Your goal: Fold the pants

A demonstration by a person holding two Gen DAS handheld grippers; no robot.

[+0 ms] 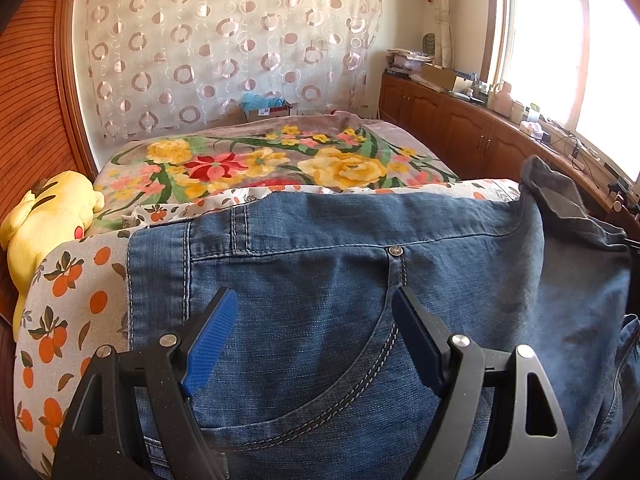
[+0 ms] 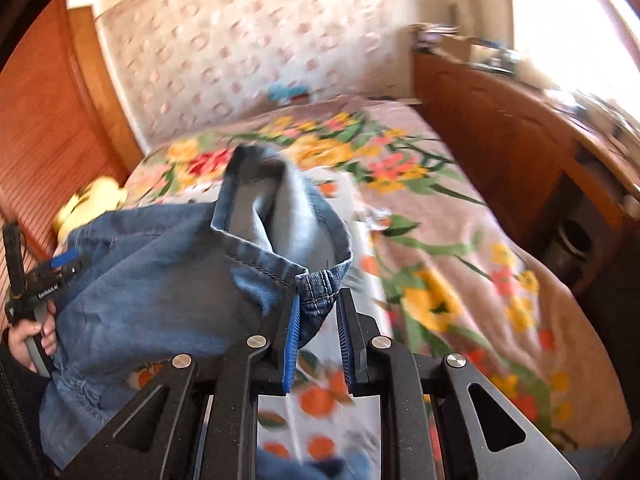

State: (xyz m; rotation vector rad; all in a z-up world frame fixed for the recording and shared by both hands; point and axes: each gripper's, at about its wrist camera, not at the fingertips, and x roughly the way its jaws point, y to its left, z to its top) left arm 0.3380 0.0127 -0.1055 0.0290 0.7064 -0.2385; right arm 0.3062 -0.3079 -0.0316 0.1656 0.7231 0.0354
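Observation:
Blue denim pants [image 1: 320, 240] lie across an orange-print sheet on the bed, waist and front pocket toward me in the left wrist view. My left gripper [image 1: 315, 294] stands wide open just over the pocket seam, with nothing pinched. At the right edge of that view a dark leg end [image 1: 560, 196] is raised. In the right wrist view, my right gripper [image 2: 320, 296] is nearly closed on the stitched corner of the leg hem [image 2: 260, 256], which stands up above the fingers. A hand [image 2: 36, 340] holds the left gripper [image 2: 44, 276] at the far left.
A yellow plush toy [image 1: 48, 216] lies by the wooden headboard [image 1: 32, 120] on the left. A floral blanket [image 1: 280, 160] covers the far bed. The orange-print sheet [image 1: 60, 300] is under the pants. Wooden cabinets [image 1: 460, 120] with clutter run along the right under a bright window.

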